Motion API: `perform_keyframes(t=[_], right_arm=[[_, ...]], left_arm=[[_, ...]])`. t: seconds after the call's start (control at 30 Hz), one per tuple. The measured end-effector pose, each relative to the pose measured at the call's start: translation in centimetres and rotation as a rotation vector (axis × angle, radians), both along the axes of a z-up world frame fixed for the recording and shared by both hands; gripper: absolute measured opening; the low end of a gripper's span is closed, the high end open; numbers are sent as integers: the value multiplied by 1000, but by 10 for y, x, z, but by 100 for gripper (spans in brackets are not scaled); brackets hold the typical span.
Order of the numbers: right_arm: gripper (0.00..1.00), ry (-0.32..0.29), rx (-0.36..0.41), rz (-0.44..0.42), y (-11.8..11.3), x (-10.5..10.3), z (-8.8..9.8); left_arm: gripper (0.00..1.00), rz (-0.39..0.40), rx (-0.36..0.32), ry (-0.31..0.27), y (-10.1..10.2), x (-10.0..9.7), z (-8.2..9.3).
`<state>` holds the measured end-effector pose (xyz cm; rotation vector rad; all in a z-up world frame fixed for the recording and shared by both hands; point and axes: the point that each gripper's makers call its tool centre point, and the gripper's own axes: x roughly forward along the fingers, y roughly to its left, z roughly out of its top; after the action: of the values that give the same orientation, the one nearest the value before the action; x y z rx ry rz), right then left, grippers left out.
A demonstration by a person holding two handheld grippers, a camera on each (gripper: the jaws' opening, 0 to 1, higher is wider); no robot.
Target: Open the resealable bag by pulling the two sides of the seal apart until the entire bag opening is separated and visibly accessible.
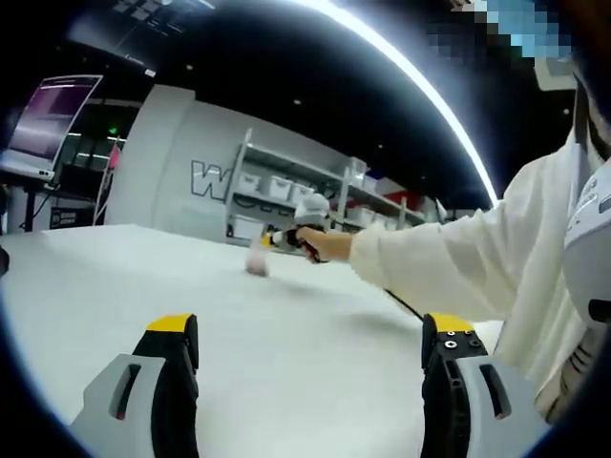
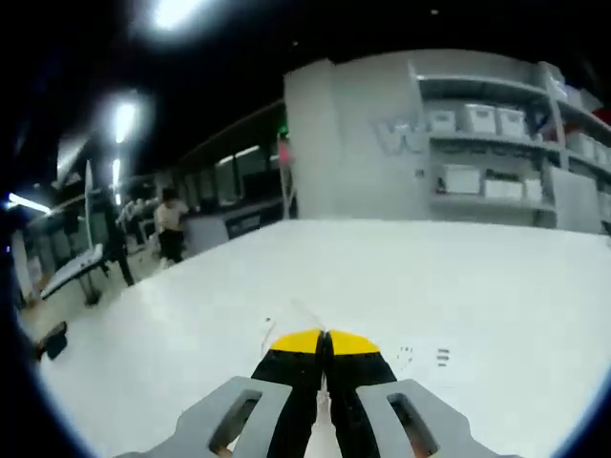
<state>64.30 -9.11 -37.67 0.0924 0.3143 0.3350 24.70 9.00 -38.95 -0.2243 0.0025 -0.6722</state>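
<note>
Right gripper pinching the clear bag over the white surface, left gripper held back with its jaws spread.

In the left gripper view, the left gripper (image 1: 310, 358) hangs above the white surface (image 1: 286, 382) with its yellow-tipped jaws wide apart and nothing between them. Farther out a person's hand (image 1: 323, 244), in a white sleeve (image 1: 449, 262), holds the right gripper (image 1: 286, 236) over the surface, with a small pinkish, blurred thing (image 1: 258, 263) at its tip that may be the bag. In the right gripper view, the right gripper's jaws are pressed together on a thin transparent resealable bag (image 2: 291, 320), whose faint edge sticks out just past the yellow tips, low over the surface. Behind the surface stand a grey wall (image 2: 353, 134) and shelves (image 2: 496, 143) with white bins, and people (image 2: 170, 224) stand at the far left.
</note>
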Motion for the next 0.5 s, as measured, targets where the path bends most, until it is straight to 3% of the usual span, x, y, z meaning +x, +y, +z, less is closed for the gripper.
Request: perform_keyframes(t=[0.2, 0.5], right_arm=[[0, 27, 82, 12, 9, -5, -9], [0, 44, 78, 47, 26, -11, -12]], left_arm=[[96, -12, -2, -1, -2, -2, 1], [96, -16, 0, -3, 0, -2, 3]])
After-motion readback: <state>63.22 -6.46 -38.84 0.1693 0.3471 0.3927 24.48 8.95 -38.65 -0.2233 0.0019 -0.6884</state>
